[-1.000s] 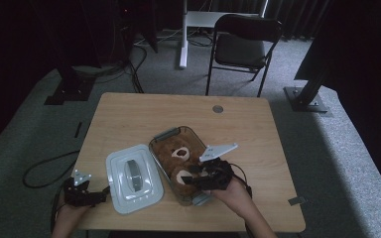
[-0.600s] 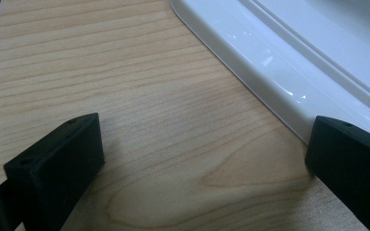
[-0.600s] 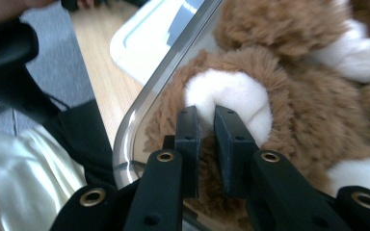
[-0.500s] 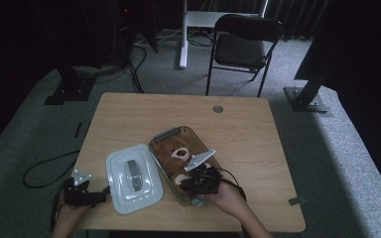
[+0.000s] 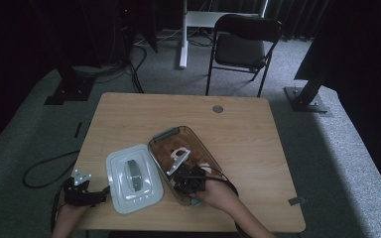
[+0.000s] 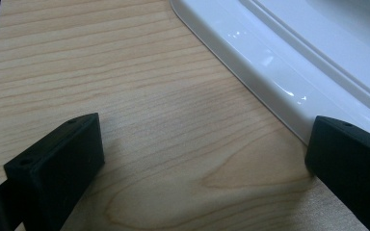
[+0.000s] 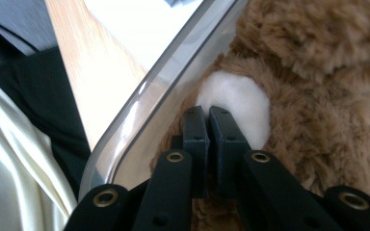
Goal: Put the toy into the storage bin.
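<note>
In the high view, a clear bin (image 5: 194,144) sits at the desk's (image 5: 238,129) centre with a brown plush toy (image 5: 171,148) inside. The right gripper view shows the right gripper (image 7: 208,115) pinched shut against the toy's white patch (image 7: 241,103). The left gripper (image 6: 197,144), lower left, rests wide open beside the white lid (image 6: 289,53).

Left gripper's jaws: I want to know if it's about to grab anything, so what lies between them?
In the left gripper view, bare wooden table lies between the open jaws of the left gripper; the white lid edges past its right jaw.
</note>
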Tool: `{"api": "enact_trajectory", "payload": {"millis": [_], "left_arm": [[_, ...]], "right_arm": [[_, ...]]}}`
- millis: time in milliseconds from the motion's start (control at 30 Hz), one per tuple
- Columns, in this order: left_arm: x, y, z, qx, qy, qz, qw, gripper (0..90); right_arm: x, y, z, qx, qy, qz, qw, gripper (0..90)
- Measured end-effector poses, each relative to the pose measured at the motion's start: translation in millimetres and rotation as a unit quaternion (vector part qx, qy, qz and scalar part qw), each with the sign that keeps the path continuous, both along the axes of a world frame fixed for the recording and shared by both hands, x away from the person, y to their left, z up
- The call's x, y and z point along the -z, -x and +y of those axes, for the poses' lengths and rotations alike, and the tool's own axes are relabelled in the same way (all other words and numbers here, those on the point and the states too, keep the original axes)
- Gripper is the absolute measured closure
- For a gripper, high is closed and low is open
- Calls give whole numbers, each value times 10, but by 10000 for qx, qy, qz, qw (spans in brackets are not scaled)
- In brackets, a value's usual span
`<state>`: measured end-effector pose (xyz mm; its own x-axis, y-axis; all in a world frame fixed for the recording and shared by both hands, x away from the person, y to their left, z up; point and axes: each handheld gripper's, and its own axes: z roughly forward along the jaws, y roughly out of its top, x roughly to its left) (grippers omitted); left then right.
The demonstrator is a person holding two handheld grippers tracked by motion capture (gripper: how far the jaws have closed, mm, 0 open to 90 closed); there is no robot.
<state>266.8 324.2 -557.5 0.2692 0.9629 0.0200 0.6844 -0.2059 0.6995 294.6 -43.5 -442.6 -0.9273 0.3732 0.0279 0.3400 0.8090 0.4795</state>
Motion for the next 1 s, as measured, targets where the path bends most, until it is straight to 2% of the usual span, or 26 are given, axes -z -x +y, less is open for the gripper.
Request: {"api": "enact_trajectory", "payload": {"millis": [67,133,200,267,300,367,467,600,633,700,733,767,867,933,1000], "left_arm": [[-1,0,1,6,-7,6,10000,6],[-1,0,1,6,-8,7,10000,6],[-1,0,1,6,-8,6,10000,6],[-1,0,1,6,-8,6,10000,6],[-1,0,1,8,-9,7,10000,6],[-1,0,1,7,-8,6,10000,6],[-1,0,0,5,-8,5,10000,6],[-1,2,-1,-10,-11,-2,10000,6],[-2,4,-1,-12,-11,6,10000,6],[0,7,-3,-31,3,-8,10000,6],[0,8,-3,-41,21,-15,10000,6],[-1,10,-4,-43,29,-12,10000,6],[-17,13,-5,-69,69,62,9999,6],[-34,17,-8,-53,149,136,9998,6],[-54,22,-21,-42,250,133,9996,6]], "right_arm": [[-53,-28,-117,109,-524,185,9984,825],[-149,-53,-257,164,-1063,324,9937,811],[-249,-70,-390,322,-1439,254,9887,791],[-330,-80,-499,511,-1684,48,9844,770],[-363,-88,-548,645,-1707,-87,9832,765],[-406,-109,-637,783,-1781,-156,9808,764],[-431,-135,-751,999,-1845,-309,9773,699],[-406,-222,-921,1507,-1942,-458,9682,517],[-393,-253,-967,1619,-1995,-433,9654,489],[-360,-318,-1066,1818,-2095,-381,9600,490],[-343,-345,-1107,1890,-2087,-397,9587,479],[-328,-370,-1141,1944,-2095,-464,9572,431],[-294,-423,-1232,2228,-2129,-679,9489,360],[-267,-459,-1295,2494,-2145,-874,9403,305],[-229,-513,-1372,2763,-2196,-998,9303,244]]}}
